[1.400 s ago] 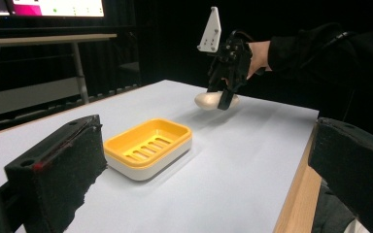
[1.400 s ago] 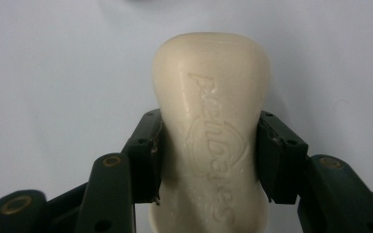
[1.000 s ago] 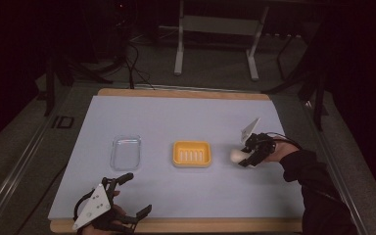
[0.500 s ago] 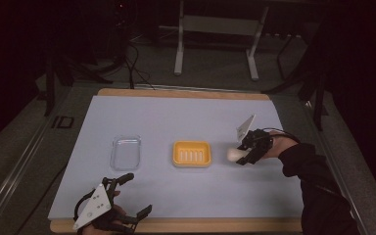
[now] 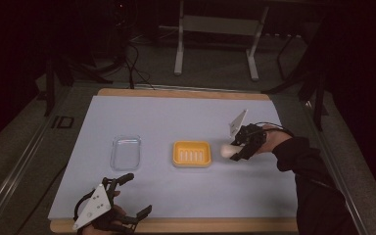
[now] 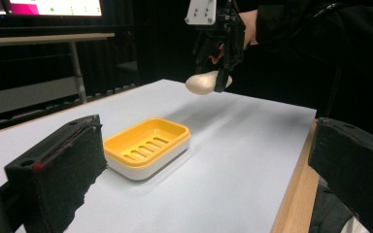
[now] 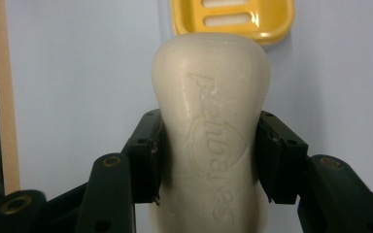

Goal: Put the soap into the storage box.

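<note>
— two grippers at work, one busy. the right gripper (image 5: 237, 149) has its jaws clamped on the sides of a pale bar of soap (image 5: 226, 152), embossed lettering facing its own camera, and holds it clear above the table's blue mat (image 5: 186, 117).

— and the soap is where, relative to the dish?

— just beside the yellow soap dish (image 5: 192, 153), off its right end, lifted. from the left gripper view the soap (image 6: 202, 82) hangs in the air beyond the dish (image 6: 147, 146), not touching it. i'd judge the step in hand is carrying the bar over to the dish.

— so what does the next move call for?

— as i read it: bring the bar over the slotted tray, lower it until it rests flat inside the rim, then part the jaws. the bar looks smooth and rounded, so it could slip or tip on release.

— the left gripper?

— the left gripper (image 5: 129, 196) sits at the near edge of the table, jaws wide apart, nothing between them. a clear plastic tray (image 5: 126, 152) lies left of the dish, well apart from the soap.

— anything you can't make out?

— the lettering on the soap is too soft to read with confidence. the near end of the bar is cut off in the right gripper view, and the surroundings beyond the table are dark.
</note>
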